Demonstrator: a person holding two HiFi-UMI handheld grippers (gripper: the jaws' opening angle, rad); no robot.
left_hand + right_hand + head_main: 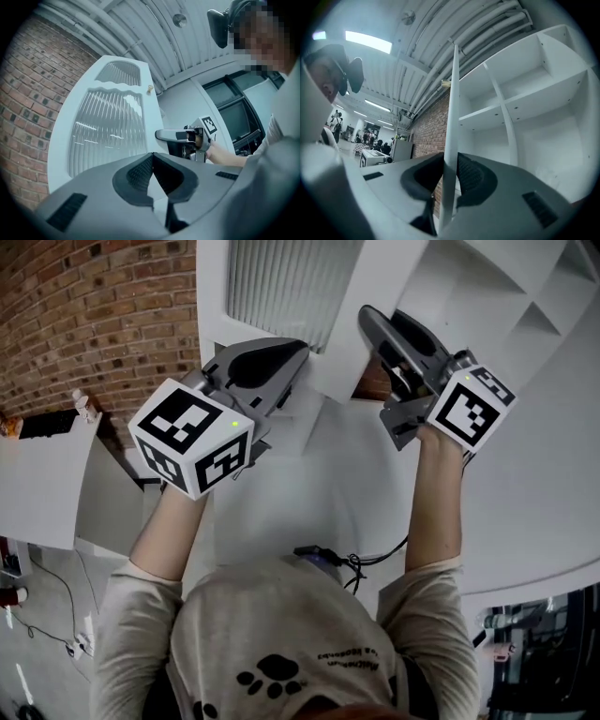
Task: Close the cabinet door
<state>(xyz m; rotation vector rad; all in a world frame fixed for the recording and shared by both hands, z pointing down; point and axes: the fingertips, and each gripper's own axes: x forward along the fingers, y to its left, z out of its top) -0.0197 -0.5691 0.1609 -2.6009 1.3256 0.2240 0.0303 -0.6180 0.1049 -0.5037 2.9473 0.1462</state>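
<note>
While right tongs (450,158) grip cabinet door (453,93) | long axis vertical | edge-on

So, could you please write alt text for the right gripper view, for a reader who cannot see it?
The right gripper grips the thin edge of the open white cabinet door, which runs up the middle of the picture. The cabinet's white shelves show to its right, a brick wall to its left.
</note>
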